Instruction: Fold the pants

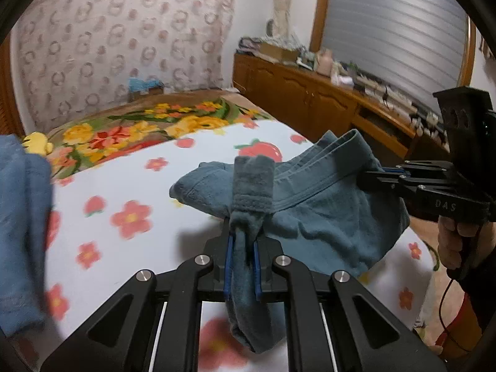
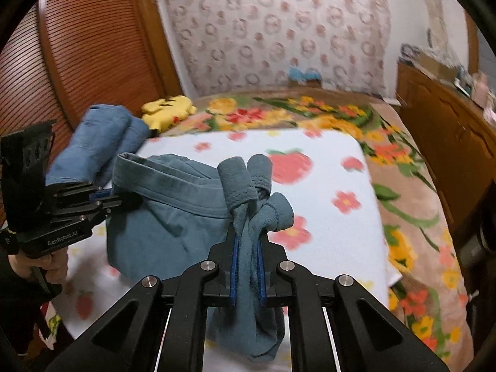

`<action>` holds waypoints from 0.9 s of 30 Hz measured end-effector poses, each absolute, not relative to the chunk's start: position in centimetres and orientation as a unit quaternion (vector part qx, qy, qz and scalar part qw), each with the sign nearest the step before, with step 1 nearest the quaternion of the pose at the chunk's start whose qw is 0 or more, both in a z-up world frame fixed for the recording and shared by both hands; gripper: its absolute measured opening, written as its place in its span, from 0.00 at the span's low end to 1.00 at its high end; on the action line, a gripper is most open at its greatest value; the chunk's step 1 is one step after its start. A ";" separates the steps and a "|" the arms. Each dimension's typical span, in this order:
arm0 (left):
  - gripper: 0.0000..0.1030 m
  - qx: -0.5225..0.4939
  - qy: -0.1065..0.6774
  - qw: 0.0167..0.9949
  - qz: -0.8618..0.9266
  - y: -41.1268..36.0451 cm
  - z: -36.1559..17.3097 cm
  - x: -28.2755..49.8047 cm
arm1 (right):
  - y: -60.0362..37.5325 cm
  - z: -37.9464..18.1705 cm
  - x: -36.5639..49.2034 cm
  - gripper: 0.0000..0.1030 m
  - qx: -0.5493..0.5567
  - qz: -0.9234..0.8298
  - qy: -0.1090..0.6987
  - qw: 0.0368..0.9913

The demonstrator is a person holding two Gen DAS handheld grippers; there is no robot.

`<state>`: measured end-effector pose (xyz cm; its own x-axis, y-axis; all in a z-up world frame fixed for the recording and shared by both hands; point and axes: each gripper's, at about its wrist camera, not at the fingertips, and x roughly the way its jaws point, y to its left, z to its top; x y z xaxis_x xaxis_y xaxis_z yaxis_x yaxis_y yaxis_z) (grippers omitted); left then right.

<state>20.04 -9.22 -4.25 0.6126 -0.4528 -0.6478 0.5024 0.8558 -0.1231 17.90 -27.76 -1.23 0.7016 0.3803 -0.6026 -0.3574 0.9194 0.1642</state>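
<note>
The teal pants [image 1: 310, 204] hang lifted above the bed, stretched between the two grippers, with the waistband [image 1: 334, 158] standing open as a loop at the top and the body of the cloth sagging below it. One bunched end of the fabric is pinched in the left gripper [image 1: 243, 266]: its blue pads [image 1: 229, 266] press the cloth from both sides, a rolled cuff sticks up above the jaws and a fold droops beneath them. In the right wrist view the same holds for the right gripper [image 2: 248, 269] — its jaws are clamped tight on a twisted wad of the pants [image 2: 173, 217], with two rolled ends poking up past the fingertips and a pouch of cloth hanging under them. Each camera also catches the other tool from the side, its fingers closed on the far edge of the waistband, with a hand [image 1: 455, 241] wrapped around the black handle.

Beneath the pants lies a white blanket [image 1: 130, 186] printed with red flowers and strawberries, spread over a brown floral bedspread [image 2: 418, 217]. A folded blue cloth [image 2: 99, 142] sits near the left edge of the bed, just beside a yellow soft toy [image 2: 170, 110]. Behind the bed hangs a patterned pink-and-white curtain [image 2: 279, 31]. A wooden sideboard [image 1: 310, 99] cluttered with small items runs along the right — a louvred wooden door [image 2: 77, 46] stands on the left.
</note>
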 end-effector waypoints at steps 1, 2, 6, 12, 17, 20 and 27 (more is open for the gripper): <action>0.11 0.032 0.347 0.900 -0.262 -8.3 -3.9 19.4 | -27.2 -0.9 17.5 0.09 0.017 0.208 0.326 0.922; 0.11 0.030 0.345 0.901 -0.259 -7.7 -3.7 18.9 | -26.6 -0.6 17.0 0.09 0.018 0.216 0.323 0.921; 0.11 0.025 0.341 0.908 -0.243 -4.3 -3.0 16.3 | -24.4 -0.7 15.3 0.09 0.016 0.246 0.322 0.914; 0.11 0.017 0.358 0.907 -0.220 -0.4 -4.1 12.8 | -22.2 -2.3 12.9 0.09 0.020 0.289 0.336 0.896; 0.11 0.016 0.392 0.899 -0.195 0.8 -6.9 12.4 | -21.8 -5.6 13.0 0.10 0.004 0.276 0.369 0.887; 0.13 0.005 0.418 0.890 -0.182 1.2 -8.6 13.4 | -22.4 -6.7 13.6 0.21 -0.001 0.249 0.384 0.889; 0.42 0.003 0.414 0.893 -0.175 1.9 -8.8 13.9 | -23.1 -5.6 13.0 0.33 0.016 0.242 0.366 0.898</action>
<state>13.90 1.90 -8.81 0.5967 -0.3090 -0.7406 0.3148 0.9390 -0.1382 13.02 -23.13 -5.57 0.6142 0.4473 -0.6501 -0.4238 0.8819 0.2064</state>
